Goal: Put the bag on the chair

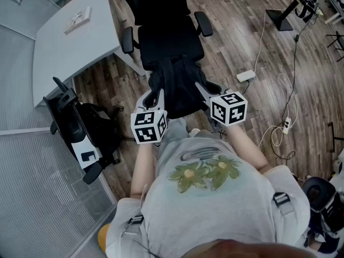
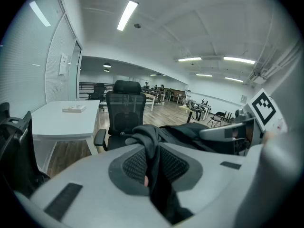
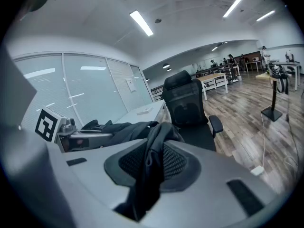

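The black bag (image 1: 174,90), which looks soft, limp and light, sags just in front of the chair (image 1: 171,43), with the left gripper (image 1: 157,97) and right gripper (image 1: 203,93) each clamped on a bunched fold of fabric at its top edge.

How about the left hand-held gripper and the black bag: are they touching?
Touching. In the left gripper view, the left hand-held gripper has a fold of the black bag pinched between its jaws.
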A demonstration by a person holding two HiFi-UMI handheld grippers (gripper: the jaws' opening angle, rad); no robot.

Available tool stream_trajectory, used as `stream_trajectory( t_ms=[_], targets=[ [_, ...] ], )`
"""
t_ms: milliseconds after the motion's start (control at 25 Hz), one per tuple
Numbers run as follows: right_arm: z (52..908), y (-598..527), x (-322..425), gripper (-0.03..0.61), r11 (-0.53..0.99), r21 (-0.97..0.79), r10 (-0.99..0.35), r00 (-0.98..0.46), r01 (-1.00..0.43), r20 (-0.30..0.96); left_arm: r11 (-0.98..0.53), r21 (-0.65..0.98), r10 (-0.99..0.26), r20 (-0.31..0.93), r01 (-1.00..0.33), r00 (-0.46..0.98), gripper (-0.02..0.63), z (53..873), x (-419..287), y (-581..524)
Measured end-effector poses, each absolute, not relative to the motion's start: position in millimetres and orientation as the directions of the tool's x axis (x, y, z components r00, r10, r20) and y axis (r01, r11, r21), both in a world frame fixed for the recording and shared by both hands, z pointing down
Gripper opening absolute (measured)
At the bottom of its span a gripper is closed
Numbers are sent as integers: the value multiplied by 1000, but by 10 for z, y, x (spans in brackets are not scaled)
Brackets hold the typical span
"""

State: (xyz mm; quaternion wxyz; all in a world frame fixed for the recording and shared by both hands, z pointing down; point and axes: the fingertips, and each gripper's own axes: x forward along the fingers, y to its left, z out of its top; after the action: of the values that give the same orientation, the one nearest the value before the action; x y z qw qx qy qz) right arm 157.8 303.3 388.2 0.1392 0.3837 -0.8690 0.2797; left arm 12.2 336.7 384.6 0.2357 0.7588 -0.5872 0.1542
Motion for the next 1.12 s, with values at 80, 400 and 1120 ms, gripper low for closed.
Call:
stream_trajectory(
  t_ms=[80, 400, 1120],
  targets=[
    [3908, 2974, 1533, 83, 546, -381, -588, -665, -746, 461, -198, 180, -815, 515, -963, 264, 66, 3871, 76, 3300],
    [3961, 2624, 1396, 83, 533, -383, -592, -656, -755, 469, -206, 184, -805, 526, -961, 273, 66, 3950, -70, 2934],
    [4000, 1693, 954, 83, 484, -401, -623, -628, -778, 466, -238, 198, -796, 521, -951, 308, 66, 3997, -550, 1949]
  ],
)
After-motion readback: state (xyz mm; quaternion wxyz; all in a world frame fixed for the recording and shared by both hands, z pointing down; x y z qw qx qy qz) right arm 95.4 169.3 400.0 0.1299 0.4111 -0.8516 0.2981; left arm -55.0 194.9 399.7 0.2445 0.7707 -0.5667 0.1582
